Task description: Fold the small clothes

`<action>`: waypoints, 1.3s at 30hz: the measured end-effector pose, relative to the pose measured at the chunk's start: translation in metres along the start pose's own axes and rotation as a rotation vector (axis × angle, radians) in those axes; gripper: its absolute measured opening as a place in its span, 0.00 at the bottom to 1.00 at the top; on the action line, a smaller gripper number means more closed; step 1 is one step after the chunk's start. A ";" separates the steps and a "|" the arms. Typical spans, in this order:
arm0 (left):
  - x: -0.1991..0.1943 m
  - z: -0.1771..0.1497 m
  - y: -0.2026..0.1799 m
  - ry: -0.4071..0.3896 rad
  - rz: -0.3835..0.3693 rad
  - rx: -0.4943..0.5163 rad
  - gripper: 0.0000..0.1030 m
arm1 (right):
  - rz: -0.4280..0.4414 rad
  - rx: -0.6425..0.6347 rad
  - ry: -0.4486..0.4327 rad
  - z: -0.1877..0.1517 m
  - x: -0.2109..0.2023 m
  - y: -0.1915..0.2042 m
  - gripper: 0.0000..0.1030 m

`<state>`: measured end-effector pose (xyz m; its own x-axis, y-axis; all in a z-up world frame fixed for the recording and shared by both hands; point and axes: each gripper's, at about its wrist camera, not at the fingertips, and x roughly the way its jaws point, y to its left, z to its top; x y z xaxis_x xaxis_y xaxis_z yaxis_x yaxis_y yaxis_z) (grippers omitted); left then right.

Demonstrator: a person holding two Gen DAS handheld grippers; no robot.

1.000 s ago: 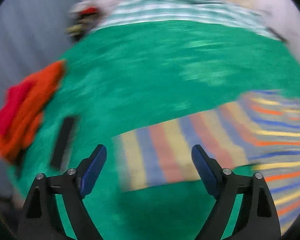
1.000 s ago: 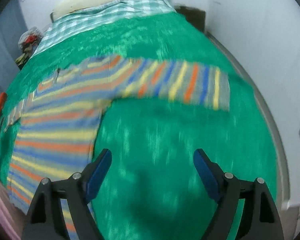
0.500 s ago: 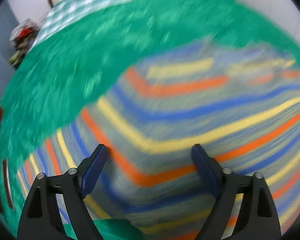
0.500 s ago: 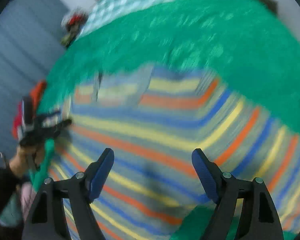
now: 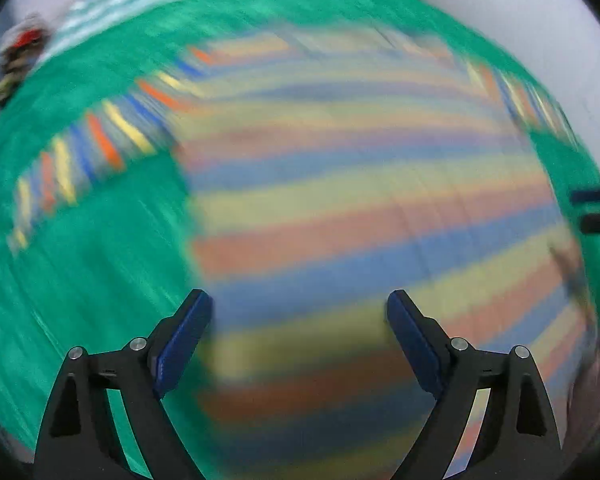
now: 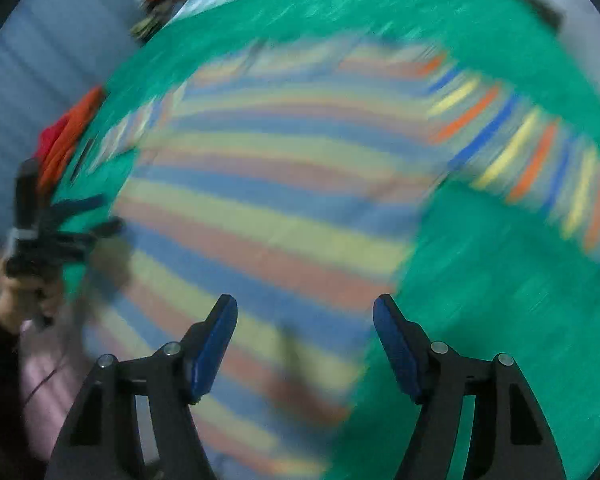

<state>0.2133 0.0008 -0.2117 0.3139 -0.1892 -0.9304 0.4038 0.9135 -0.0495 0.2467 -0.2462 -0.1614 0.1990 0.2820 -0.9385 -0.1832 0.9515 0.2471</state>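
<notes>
Each wrist camera looks steeply down past its own blue-padded fingers, close above the bed. Both views share the striped shirt (image 5: 360,208) spread on the green blanket (image 5: 80,280). The right view also takes in the left gripper (image 6: 100,212) at its left edge.

Both hand-held grippers (image 5: 296,340) (image 6: 305,340) agape, down-tilted

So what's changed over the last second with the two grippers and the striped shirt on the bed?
Both grippers swung from the sleeves in over the body of the striped shirt. The left gripper is open, with nothing gripped. The right gripper has its jaws just narrowing, nothing pinched between them yet. The shirt stays spread flat on the green blanket, and the orange and red clothes remain at the edge.
</notes>
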 end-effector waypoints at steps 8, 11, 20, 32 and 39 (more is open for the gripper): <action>-0.015 -0.081 -0.046 0.120 0.108 0.018 0.92 | -0.170 -0.065 0.221 -0.113 0.037 0.035 0.69; -0.019 -0.097 -0.048 0.181 0.129 0.022 0.92 | -0.186 -0.005 0.299 -0.124 0.041 0.025 0.70; -0.068 -0.086 -0.043 0.044 0.118 -0.157 0.92 | -0.134 -0.018 -0.005 -0.105 -0.026 0.048 0.69; -0.080 -0.096 -0.049 -0.131 0.165 -0.160 0.94 | -0.169 0.019 -0.090 -0.131 0.008 0.056 0.70; -0.092 -0.092 -0.052 -0.205 0.181 -0.152 0.94 | -0.247 0.083 -0.372 -0.140 -0.043 0.062 0.72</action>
<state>0.0844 0.0034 -0.1571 0.5422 -0.0736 -0.8370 0.1978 0.9793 0.0421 0.0923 -0.2166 -0.1393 0.5624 0.0558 -0.8250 -0.0123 0.9982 0.0592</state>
